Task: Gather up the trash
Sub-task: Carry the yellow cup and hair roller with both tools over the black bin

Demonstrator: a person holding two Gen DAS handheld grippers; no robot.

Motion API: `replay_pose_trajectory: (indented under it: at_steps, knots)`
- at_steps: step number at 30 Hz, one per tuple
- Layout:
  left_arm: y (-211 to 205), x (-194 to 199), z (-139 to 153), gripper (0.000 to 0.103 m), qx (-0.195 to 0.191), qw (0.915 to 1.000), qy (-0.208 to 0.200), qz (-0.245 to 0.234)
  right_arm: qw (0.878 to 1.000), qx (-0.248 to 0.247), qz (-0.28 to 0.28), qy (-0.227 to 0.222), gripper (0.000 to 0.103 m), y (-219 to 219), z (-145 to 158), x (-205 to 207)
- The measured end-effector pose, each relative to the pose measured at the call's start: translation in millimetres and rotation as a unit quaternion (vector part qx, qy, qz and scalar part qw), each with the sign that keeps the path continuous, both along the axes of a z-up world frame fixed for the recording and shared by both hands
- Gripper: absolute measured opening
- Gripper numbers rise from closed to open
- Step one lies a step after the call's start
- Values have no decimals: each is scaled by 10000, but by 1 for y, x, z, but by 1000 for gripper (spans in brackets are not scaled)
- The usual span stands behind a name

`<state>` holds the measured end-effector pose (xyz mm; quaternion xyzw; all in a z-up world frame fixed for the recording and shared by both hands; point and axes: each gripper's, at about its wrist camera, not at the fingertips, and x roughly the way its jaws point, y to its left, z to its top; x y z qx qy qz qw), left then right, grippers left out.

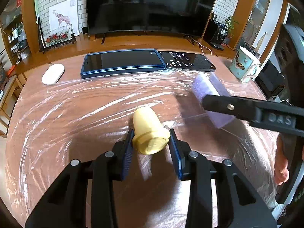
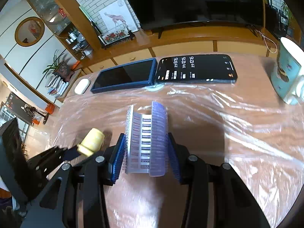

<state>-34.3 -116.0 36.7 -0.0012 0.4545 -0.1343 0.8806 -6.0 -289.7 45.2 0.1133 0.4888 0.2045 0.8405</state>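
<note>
1. while both grippers hang over the table [image 1: 57, 114], each one is clenched on a piece of trash.
2. the left gripper [image 1: 151, 142] grasps a small yellow bottle [image 1: 149, 131] by its wide capped end, blue pads pressed on either side; the bottle's narrower end points away from the camera, over the table.
3. the right gripper [image 2: 146, 152] grasps a folded purple blister pack [image 2: 147, 138], bent into a trough between the blue pads, its foil side with printed bars facing up.
4. seen from the left wrist, the blister pack [image 1: 210, 98] sits to the right of the bottle and well apart from it, blurred, held in the black fingers of the right gripper [image 1: 207, 104].
5. seen from the right wrist, the bottle [image 2: 91, 141] is low on the left, in the left gripper [image 2: 76, 152].
6. a clear plastic sheet [image 1: 95, 104] covers the wooden table.
7. at the far edge lie a white case [image 1: 53, 74], a blue-cased tablet [image 1: 121, 62] and a phone [image 1: 187, 60] with its screen lit, side by side.
8. a patterned mug [image 1: 244, 66] stands at the far right.
9. a dark television [image 1: 150, 5] stands behind.
</note>
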Motion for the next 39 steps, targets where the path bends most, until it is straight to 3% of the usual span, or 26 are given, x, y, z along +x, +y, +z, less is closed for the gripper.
replay_pose_trajectory:
  at_steps: [7, 18, 39]
  knots:
    - [4, -17, 4, 38, -27, 10000, -11, -15, 10000, 3, -45, 33, 43, -7, 0, -39]
    - [9, -64, 13, 38, 242, 9994, -179, -140, 9997, -17, -253, -8, 43, -8, 6, -103]
    - [26, -156, 13, 38, 127, 9978, -258, -592, 9979, 89, -620, -170, 43, 8, 19, -216]
